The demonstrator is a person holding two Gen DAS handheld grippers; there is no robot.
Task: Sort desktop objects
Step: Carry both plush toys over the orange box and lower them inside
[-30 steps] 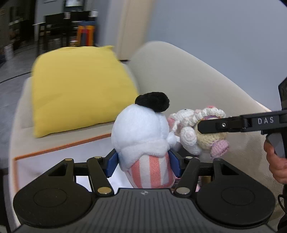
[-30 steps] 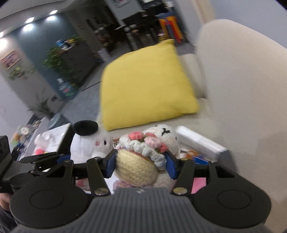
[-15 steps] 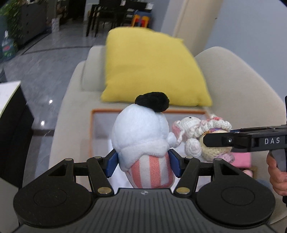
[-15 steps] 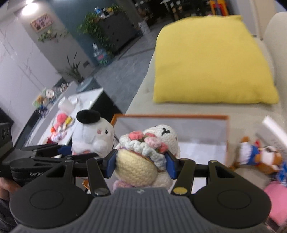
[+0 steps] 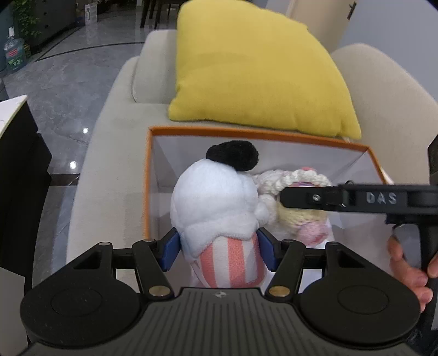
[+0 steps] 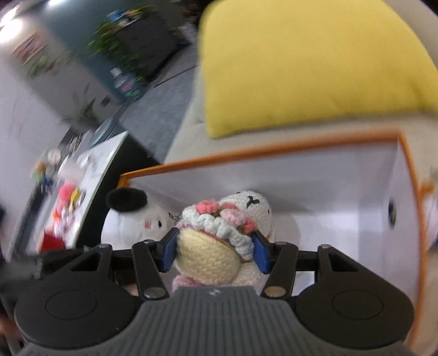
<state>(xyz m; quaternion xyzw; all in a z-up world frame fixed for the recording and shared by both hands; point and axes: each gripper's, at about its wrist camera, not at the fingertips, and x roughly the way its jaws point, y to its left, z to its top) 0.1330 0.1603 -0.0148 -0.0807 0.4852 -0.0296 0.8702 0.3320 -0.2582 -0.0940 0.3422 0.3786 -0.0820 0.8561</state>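
Box (image 5: pixel 273 153) now under gripped plush (image 5: pixel 219 202)

A beige sofa (image 5: pixel 109 169) serves as the landmark: a yellow cushion (image 5: pixel 254 68) leans on its seat against the backrest. Beside the sofa's arm lies a glossy grey tiled floor (image 5: pixel 63 82), and across that floor from the sofa stands a large water bottle (image 5: pixel 15 53) near a dark cabinet (image 5: pixel 52 22) with green plants.
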